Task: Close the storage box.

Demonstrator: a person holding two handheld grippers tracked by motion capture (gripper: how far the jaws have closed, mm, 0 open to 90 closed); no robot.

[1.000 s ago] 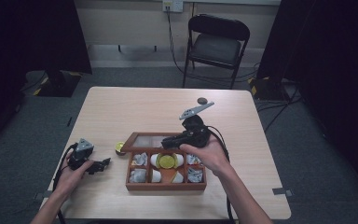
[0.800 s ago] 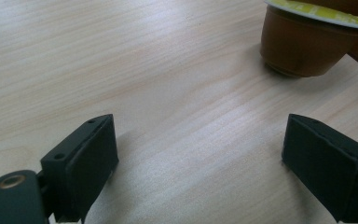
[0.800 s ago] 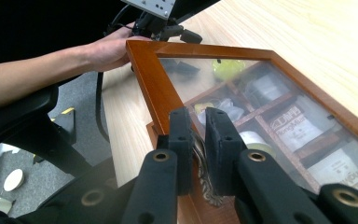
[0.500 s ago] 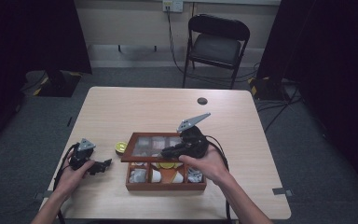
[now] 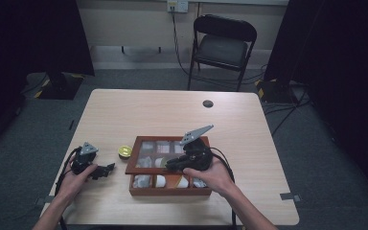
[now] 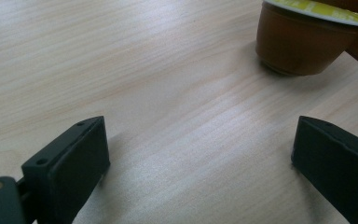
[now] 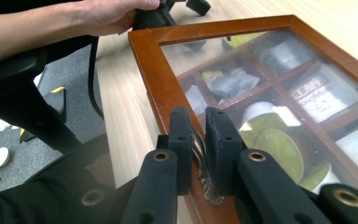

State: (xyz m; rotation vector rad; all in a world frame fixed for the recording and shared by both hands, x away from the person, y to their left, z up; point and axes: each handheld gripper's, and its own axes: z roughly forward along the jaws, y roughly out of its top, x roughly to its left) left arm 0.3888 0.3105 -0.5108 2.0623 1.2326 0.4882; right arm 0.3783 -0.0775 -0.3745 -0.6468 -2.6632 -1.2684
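A wooden tea box (image 5: 170, 191) sits at the table's front middle. Its glass-paned lid (image 7: 154, 79) is tilted partly up. My right gripper (image 7: 199, 126) is shut on the small metal handle (image 7: 200, 154) at the lid's front edge. Through the glass I see green-topped pods (image 7: 279, 149) and wrapped tea bags in the compartments. My left gripper (image 6: 200, 158) rests low over bare table left of the box. Its jaws have just been opening and stand open with nothing between them. A brown capsule with a yellow top (image 6: 298, 42) stands ahead of it, beside the box.
A small dark disc (image 5: 208, 103) lies on the far part of the table (image 5: 148, 110). A black folding chair (image 5: 223, 45) stands behind the table. The other hand (image 7: 102, 16) appears past the lid's corner in the right gripper view.
My right gripper has come down and toward the person with the lid's handle in it, so the lid stands lower over the box. The left hand has stayed put.
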